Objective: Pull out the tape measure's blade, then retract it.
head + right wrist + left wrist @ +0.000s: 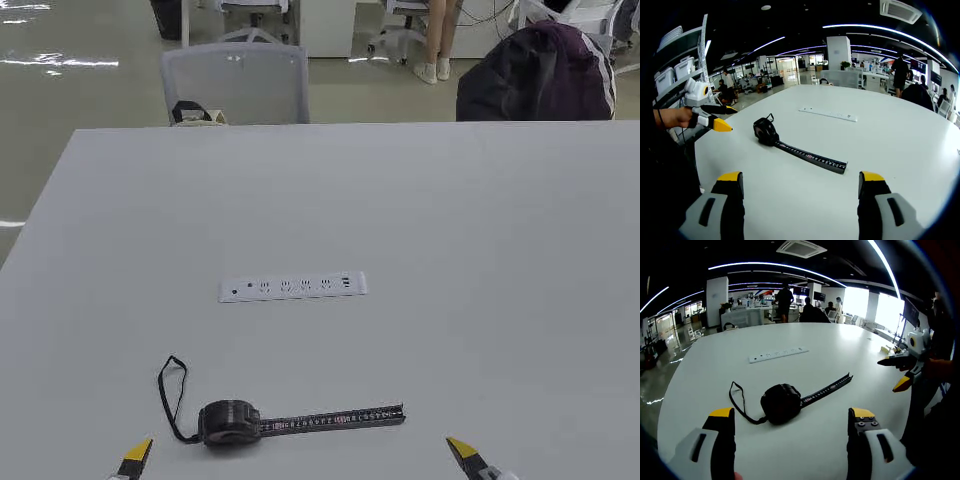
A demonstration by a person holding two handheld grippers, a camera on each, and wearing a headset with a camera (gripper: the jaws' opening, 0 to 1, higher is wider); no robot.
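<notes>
The tape measure [230,422] lay on the white bench [450,250], nearer to the person than the power strip [293,287], with its blade [335,419] drawn out flat, while the left tongs [792,413] and right tongs [802,176] stood open, touching nothing.

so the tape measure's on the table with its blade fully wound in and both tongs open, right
Not quite: the blade is pulled out of the tape measure and lies flat on the table, as the head view shows. The left tongs and right tongs are indeed open.
</notes>
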